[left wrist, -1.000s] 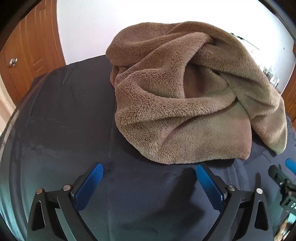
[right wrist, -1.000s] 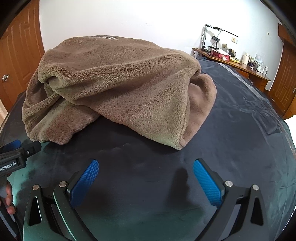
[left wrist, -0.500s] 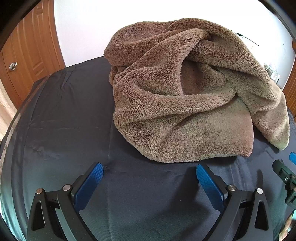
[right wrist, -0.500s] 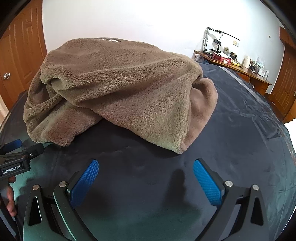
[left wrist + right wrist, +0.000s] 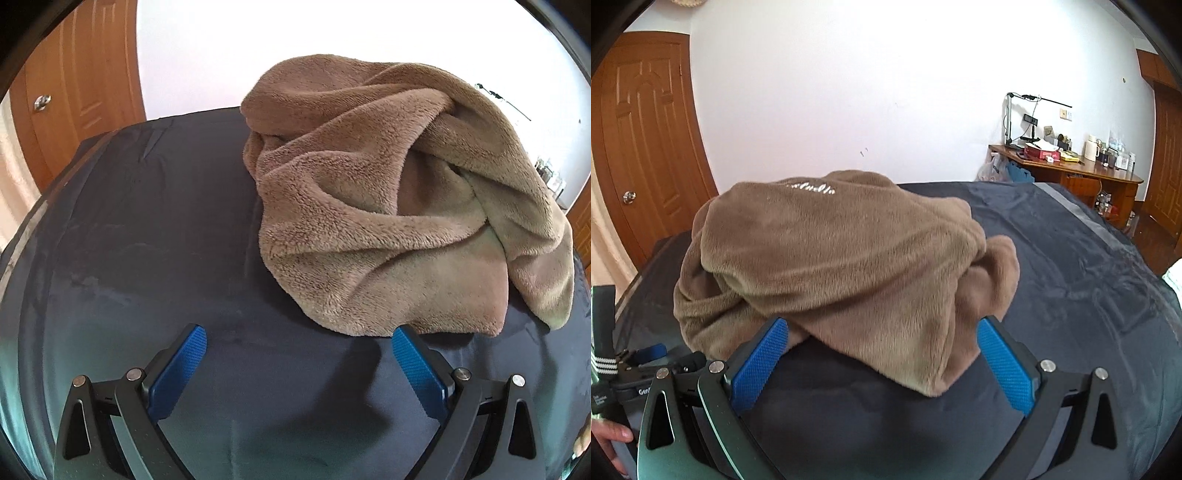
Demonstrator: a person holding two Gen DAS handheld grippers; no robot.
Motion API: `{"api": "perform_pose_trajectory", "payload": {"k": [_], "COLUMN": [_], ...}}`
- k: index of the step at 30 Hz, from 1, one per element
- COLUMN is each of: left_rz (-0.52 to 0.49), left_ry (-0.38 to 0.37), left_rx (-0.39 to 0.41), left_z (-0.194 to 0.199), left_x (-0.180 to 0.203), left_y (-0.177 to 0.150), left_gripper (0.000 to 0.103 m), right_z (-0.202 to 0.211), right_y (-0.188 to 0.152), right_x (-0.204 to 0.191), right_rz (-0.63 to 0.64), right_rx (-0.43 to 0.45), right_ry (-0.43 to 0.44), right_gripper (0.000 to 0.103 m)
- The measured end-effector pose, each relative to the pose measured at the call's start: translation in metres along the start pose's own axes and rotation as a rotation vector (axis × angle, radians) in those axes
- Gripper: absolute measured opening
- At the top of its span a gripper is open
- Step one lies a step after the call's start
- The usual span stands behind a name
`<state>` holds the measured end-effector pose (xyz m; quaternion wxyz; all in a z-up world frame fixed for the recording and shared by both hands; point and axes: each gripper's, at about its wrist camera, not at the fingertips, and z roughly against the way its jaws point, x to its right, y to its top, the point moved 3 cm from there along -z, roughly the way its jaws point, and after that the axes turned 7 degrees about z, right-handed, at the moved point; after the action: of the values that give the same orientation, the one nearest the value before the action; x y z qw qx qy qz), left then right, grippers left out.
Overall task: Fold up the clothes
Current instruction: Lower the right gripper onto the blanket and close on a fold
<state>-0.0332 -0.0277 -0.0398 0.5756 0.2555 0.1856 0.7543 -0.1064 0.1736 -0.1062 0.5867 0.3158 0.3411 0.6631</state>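
Both my claws, left (image 5: pixel 297 363) and right (image 5: pixel 881 356), gape empty before the crumpled brown fleece (image 5: pixel 842 273); next I must find an edge to spread.

White script on the brown garment (image 5: pixel 812 189) is illegible; the left tool (image 5: pixel 646 354) reads "Gen".

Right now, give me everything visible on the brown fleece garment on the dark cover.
The brown fleece garment is plush, thick-piled and unfolded, heaped in a tall twisted mound on the dark blue-grey fabric cover. Overlapping rolls cross its front, leaving a hollow pocket. Pale embroidered lettering, illegible, sits near its top in the right wrist view. One flap droops onto the cover. Both the left gripper and right gripper are open; neither grips it.
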Motion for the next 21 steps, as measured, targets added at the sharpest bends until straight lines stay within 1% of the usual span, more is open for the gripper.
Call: {"api": "perform_pose_trajectory", "payload": {"k": [3,4,7,10,14,16,17,19,21], "left_rz": [-0.006,-0.007,-0.003,0.012,0.035,0.042,0.045,0.049,0.051], "left_ry": [0.008,0.009,0.005,-0.003,-0.013,-0.016,-0.017,-0.019,-0.019], "left_rx": [0.009,0.01,0.006,0.001,-0.001,-0.001,-0.001,-0.003,-0.003], "left_z": [0.002,0.002,0.002,0.001,0.001,0.001,0.001,0.001,0.001], "left_x": [0.0,0.0,-0.001,-0.006,-0.016,-0.019,-0.021,-0.023,-0.025], "left_y": [0.001,0.001,0.001,0.003,0.007,0.009,0.01,0.01,0.01], "left_gripper": [0.102,0.102,0.102,0.102,0.102,0.102,0.102,0.102,0.102], "right_z": [-0.005,-0.014,-0.012,-0.023,-0.068,-0.076,-0.085,-0.094,-0.109], "right_y": [0.003,0.012,0.018,0.038,0.091,0.099,0.109,0.115,0.131], "right_x": [-0.014,-0.01,-0.032,-0.047,-0.019,-0.024,-0.022,-0.029,-0.028], "right_rz": [0.011,0.016,0.052,0.072,0.085,0.079,0.074,0.065,0.059], "right_rx": [-0.002,-0.003,0.011,0.03,0.045,0.053,0.053,0.055,0.053], "right_ry": [0.011,0.014,0.035,0.065,0.087,0.105,0.109,0.128,0.136], "right_gripper": [0.103,0.103,0.103,0.103,0.103,0.103,0.103,0.102,0.102]}}
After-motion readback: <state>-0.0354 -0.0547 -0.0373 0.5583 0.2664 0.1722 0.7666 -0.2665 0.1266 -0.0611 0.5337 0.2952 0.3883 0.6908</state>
